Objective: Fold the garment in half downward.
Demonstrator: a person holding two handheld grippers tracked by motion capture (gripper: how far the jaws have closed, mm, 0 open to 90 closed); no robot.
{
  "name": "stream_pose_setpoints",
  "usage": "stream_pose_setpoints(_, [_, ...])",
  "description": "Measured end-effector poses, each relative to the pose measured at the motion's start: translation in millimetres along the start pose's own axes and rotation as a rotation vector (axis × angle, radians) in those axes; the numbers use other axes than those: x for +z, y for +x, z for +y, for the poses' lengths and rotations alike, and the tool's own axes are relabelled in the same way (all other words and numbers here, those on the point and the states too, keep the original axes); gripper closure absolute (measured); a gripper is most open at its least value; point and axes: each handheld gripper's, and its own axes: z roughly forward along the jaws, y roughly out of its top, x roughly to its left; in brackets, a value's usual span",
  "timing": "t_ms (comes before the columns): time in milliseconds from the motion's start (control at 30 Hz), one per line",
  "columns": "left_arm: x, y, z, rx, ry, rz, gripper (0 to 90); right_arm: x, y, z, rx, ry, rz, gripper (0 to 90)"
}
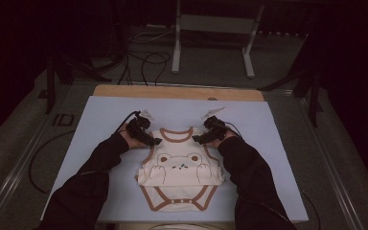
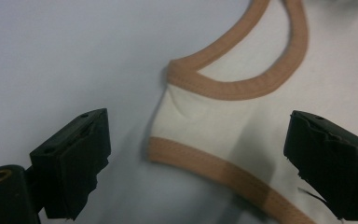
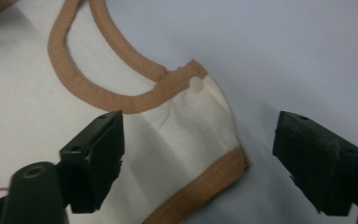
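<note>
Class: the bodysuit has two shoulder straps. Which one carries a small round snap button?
The strap between the right claw's open jaws: a pale round snap sits by its neckline trim. The strap under the left claw shows none.

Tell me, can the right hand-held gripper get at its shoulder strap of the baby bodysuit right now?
Probably yes: the right hand-held gripper stands open astride the shoulder strap of the baby bodysuit, with nothing lying between.

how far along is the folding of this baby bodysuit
Done: the bodysuit lies flat on the blue mat, its bottom part apparently folded up once. In hand: the left gripper and right gripper each straddle a shoulder strap, fingers open, not pinching. Left: gripping the shoulders and, probably, folding the top down.
</note>
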Motion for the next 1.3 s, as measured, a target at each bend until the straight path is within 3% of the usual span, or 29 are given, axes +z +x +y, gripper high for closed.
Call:
stream_pose_setpoints(100, [2.0,-0.7,-1.0,0.015,-0.007,-0.001,14.5,4.8,0.5,-1.1,0.000,0.013,-0.015,22.0])
stream_pose_setpoints(200, [6.5,-1.6,-1.9,0.031,0.023,0.011,15.1,7.9,1.1,-1.7,-0.001,0.009,-0.030,24.0])
stream_pose_setpoints(300, [7.2,-3.2,-2.4,0.038,0.017,0.023,16.3,7.7,2.2,-1.1,-0.012,0.008,-0.028,29.3])
stream_pose_setpoints(433, [6.1,-4.8,-1.9,0.048,0.013,0.015,25.6,5.5,4.8,0.4,-0.033,0.021,-0.010,39.9])
stream_pose_setpoints(667, [4.6,-8.7,-0.3,0.052,0.013,0.007,41.8,2.2,7.6,3.1,-0.025,0.048,-0.001,62.6])
stream_pose_setpoints(867, [3.4,-10.6,0.5,0.051,0.014,-0.003,56.3,1.4,9.0,3.2,-0.038,0.054,0.018,74.5])
stream_pose_setpoints(1167, [4.4,-8.9,1.4,0.014,0.003,-0.015,80.7,1.5,11.6,4.3,-0.032,0.063,0.025,81.4])
stream_pose_setpoints(1300, [4.9,-9.3,1.9,0.012,0.001,-0.023,84.8,1.3,11.0,3.2,-0.021,0.054,0.030,81.9])
